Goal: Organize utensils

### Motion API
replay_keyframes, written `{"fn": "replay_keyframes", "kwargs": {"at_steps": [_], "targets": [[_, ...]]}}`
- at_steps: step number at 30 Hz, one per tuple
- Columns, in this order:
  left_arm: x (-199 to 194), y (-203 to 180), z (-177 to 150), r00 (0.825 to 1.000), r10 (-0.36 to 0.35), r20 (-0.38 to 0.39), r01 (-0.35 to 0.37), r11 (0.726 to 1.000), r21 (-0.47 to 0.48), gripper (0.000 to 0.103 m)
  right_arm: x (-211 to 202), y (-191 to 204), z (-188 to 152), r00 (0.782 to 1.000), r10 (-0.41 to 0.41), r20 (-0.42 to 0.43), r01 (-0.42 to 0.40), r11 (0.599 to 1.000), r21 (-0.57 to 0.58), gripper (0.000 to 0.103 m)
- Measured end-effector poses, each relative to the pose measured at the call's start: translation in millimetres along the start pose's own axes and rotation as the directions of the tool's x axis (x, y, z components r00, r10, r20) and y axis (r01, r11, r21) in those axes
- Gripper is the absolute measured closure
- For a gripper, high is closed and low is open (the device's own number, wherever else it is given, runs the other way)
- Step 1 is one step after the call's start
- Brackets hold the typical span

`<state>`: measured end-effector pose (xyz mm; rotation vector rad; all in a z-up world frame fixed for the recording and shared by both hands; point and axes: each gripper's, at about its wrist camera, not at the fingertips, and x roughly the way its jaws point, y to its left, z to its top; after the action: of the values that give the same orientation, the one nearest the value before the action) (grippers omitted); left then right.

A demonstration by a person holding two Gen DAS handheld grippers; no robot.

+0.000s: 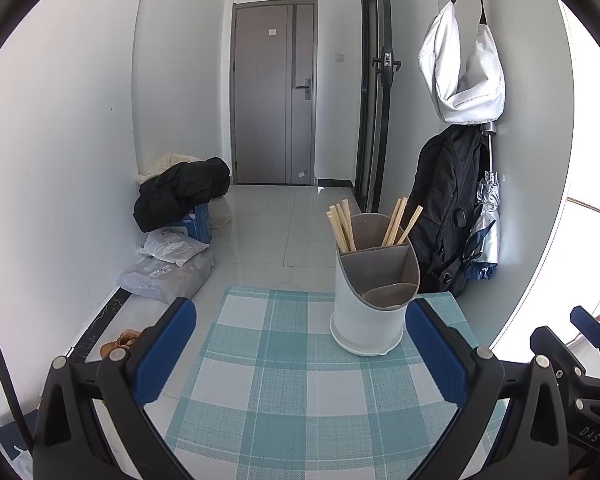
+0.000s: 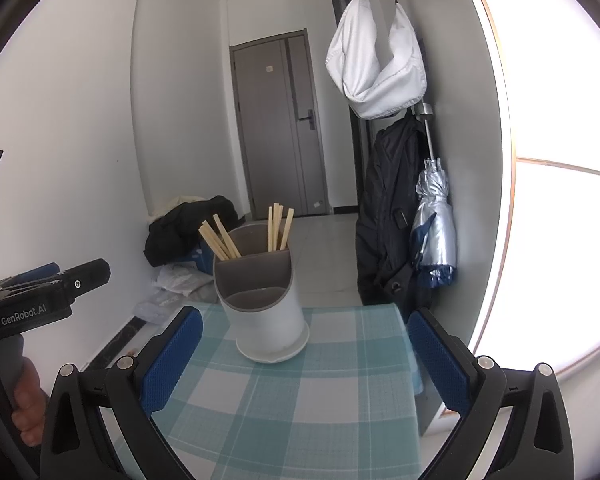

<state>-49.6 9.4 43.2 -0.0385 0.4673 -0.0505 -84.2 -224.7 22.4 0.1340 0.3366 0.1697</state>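
Left wrist view: chopsticks [image 1: 342, 224] stand in the holder [image 1: 370, 300] — both grippers [image 1: 300, 354] [image 2: 306, 356] gape empty (sorting seems finished); next, likely backing away.

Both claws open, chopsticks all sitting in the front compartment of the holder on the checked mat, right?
Not the front one. The chopsticks stand in the two rear compartments of the holder; the left wrist view shows this. Both claws, left and right, are open; holder is on the checked mat.

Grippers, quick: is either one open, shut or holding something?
Left gripper: open, holding nothing.
Right gripper: open, holding nothing.
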Motion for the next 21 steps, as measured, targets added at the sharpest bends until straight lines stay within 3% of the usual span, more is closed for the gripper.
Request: {"fn": "replay_keyframes", "kwargs": {"at_steps": [21], "targets": [[2.0, -1.7, -0.8, 1.0, -0.003, -0.008, 0.003, 1.0, -0.001, 0.001, -0.4, -0.5, 0.2, 1.0, -0.003, -0.003, 0.003, 1.0, 0.002, 0.0]]}}
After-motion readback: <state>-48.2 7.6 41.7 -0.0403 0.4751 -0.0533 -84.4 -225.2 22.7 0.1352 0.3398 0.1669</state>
